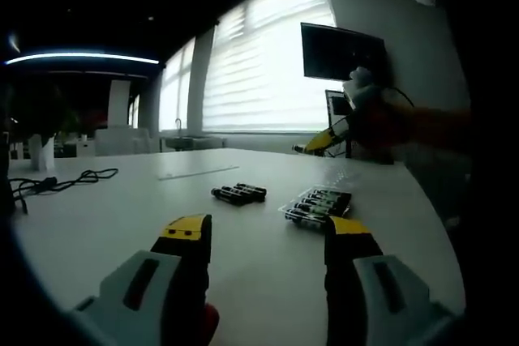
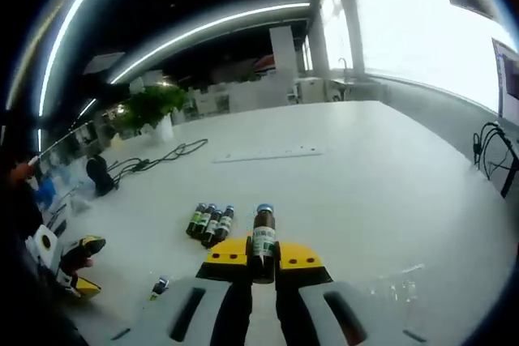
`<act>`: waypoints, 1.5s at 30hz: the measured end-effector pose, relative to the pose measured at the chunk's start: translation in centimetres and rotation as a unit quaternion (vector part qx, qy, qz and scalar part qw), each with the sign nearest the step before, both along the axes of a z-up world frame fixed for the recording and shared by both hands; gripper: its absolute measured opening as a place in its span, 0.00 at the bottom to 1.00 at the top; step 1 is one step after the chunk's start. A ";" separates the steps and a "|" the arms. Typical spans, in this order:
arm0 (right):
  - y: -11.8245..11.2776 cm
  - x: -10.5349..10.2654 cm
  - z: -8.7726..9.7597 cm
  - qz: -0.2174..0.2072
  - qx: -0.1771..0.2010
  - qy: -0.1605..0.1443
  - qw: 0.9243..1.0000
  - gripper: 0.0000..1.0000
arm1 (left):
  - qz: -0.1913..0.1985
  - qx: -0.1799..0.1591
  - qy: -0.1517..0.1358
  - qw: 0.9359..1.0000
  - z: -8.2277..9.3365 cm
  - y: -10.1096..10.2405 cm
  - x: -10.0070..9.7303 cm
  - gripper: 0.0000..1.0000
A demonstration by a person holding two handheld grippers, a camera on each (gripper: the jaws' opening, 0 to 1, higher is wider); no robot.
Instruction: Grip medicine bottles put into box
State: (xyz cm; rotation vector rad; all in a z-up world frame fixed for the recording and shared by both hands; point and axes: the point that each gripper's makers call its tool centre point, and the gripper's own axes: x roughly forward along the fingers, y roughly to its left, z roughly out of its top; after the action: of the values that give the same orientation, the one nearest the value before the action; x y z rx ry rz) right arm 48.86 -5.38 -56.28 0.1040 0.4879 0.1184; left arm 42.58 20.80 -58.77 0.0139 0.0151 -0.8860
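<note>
Right gripper [image 2: 262, 258]: jaws closed narrow on one upright medicine bottle [image 2: 263, 243], brown glass with a blue cap and green label, held low on its body so that most of it stands above the yellow jaw tips. Beyond it, a group of loose bottles [image 2: 210, 224] lies on its side on the white table [image 2: 340, 160], and a single small vial [image 2: 159, 285] lies near the left jaw. Left gripper [image 1: 263, 237]: jaws wide apart and holding nothing, low over the table; ahead of it lie the same loose bottles [image 1: 238, 193] and, to their right, a clear box [image 1: 315, 206] already holding a row of bottles. In this view the right gripper appears far right, lifted above the table. Risks, as judged: the low, narrow grip leaves the bottle free to pivot or slip if the hand tilts or swings quickly; lowering it off-line could strike the bottles in the box or push the light tray aside; the lying bottles may roll if nudged.
</note>
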 end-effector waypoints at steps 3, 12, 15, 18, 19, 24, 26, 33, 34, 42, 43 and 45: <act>-1.5 -0.9 -0.3 -0.013 -0.002 0.002 1.000 0.06 | 0.003 0.001 -0.002 1.000 0.1 0.0 0.1 0.49; -7.3 -3.2 -0.8 -0.056 -0.038 0.002 0.998 0.06 | 0.006 0.011 -0.006 1.000 -0.1 -0.1 0.1 0.49; -9.0 -3.9 -1.1 -0.064 -0.048 0.010 0.997 0.06 | 0.007 0.011 -0.007 1.000 -0.1 -0.1 0.1 0.49; -10.8 -4.4 -0.9 -0.076 -0.054 0.013 0.996 0.06 | 0.007 0.012 -0.008 1.000 -0.1 -0.2 0.1 0.49; -11.2 -4.5 -0.8 -0.075 -0.050 0.012 0.996 0.06 | 0.007 0.012 -0.008 1.000 -0.1 -0.2 0.1 0.49; -12.8 -5.1 -1.4 -0.078 -0.059 0.028 0.995 0.06 | 0.007 0.014 -0.010 1.000 0.0 -0.2 0.1 0.49; -13.3 -5.4 -1.9 -0.077 -0.055 0.036 0.995 0.06 | 0.007 0.016 -0.011 1.000 -0.1 -0.3 0.1 0.49; -14.1 -5.7 -3.8 -0.071 -0.078 0.059 0.993 0.06 | 0.005 0.019 -0.011 1.000 -0.2 -0.3 0.0 0.49; -14.0 -5.6 -3.9 -0.069 -0.083 0.060 0.992 0.06 | 0.005 0.020 -0.010 1.000 -0.2 -0.3 0.0 0.49; -14.1 -5.5 -5.7 -0.064 -0.119 0.075 0.988 0.07 | 0.006 0.023 -0.011 1.000 -0.2 -0.4 0.0 0.48; -14.1 -5.5 -5.8 -0.063 -0.120 0.075 0.988 0.07 | 0.006 0.024 -0.011 1.000 -0.2 -0.4 0.0 0.48; -14.1 -5.5 -6.0 -0.061 -0.120 0.078 0.988 0.07 | 0.006 0.023 -0.011 1.000 -0.2 -0.4 0.0 0.48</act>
State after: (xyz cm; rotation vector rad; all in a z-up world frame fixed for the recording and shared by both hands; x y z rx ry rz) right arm 43.32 -19.48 -62.25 -0.0933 0.6469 -0.0690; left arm 42.56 20.43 -58.99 0.0670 0.0158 -0.8739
